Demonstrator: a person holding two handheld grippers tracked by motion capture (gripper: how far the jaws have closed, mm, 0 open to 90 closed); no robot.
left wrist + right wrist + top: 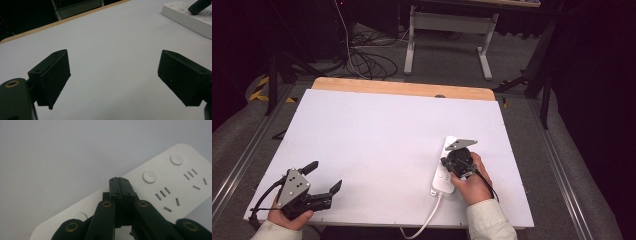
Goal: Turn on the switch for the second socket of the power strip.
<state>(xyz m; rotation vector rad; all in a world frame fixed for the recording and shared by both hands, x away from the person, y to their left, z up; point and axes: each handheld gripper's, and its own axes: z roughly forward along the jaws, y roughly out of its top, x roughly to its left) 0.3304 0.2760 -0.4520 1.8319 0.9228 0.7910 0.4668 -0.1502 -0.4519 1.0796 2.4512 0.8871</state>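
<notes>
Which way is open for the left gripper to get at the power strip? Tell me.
Probably yes: the left gripper, jaws open, sits apart from the power strip with bare white board between. The right gripper already occupies its top.

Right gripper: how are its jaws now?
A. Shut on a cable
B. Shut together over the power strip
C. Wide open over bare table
B: the right gripper shows both jaws pressed together, nothing between them, above the white power strip.
</notes>
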